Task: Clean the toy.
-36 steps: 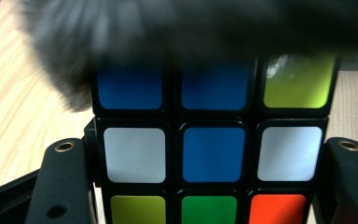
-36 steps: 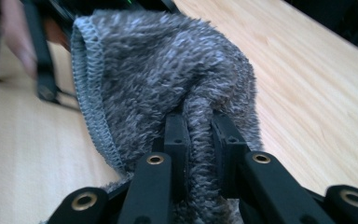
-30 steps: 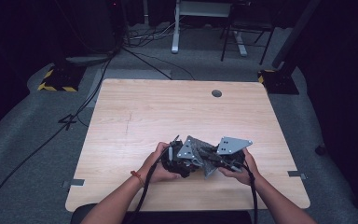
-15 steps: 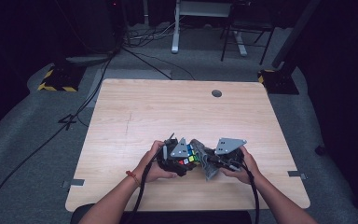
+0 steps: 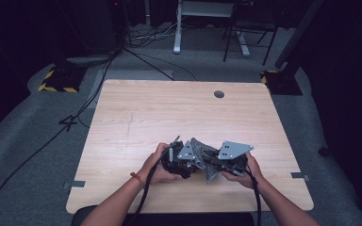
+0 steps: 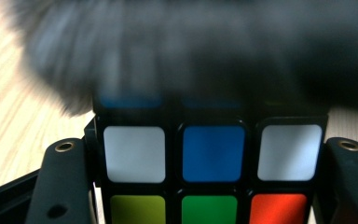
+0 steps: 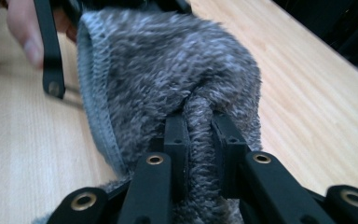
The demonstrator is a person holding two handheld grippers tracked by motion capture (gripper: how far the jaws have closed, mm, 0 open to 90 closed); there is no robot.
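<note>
A colour-stickered puzzle cube [image 6: 212,154] sits between my left gripper's [image 6: 207,147] jaws, which are shut on its two sides. White, blue, green and orange stickers face the camera. A grey fuzzy cloth [image 7: 168,70] is bunched in my right gripper [image 7: 199,126], whose jaws pinch a fold of it. The cloth [image 6: 191,51] lies blurred over the cube's far top. In the high view both grippers meet near the table's front middle, left gripper [image 5: 176,162] with the cube [image 5: 184,165], right gripper [image 5: 209,162] with the cloth [image 5: 200,149] draped between them.
The light wooden table [image 5: 169,113] has a round cable hole [image 5: 219,94] at the back right. Both forearms come in over the front edge, with black cables trailing from the grippers. A jaw of the left gripper [image 7: 51,46] and a finger [image 7: 23,28] stand beyond the cloth.
The right gripper and its cloth have shifted slightly back and forth against the cube. Both hands stay at the same spot on the table.
</note>
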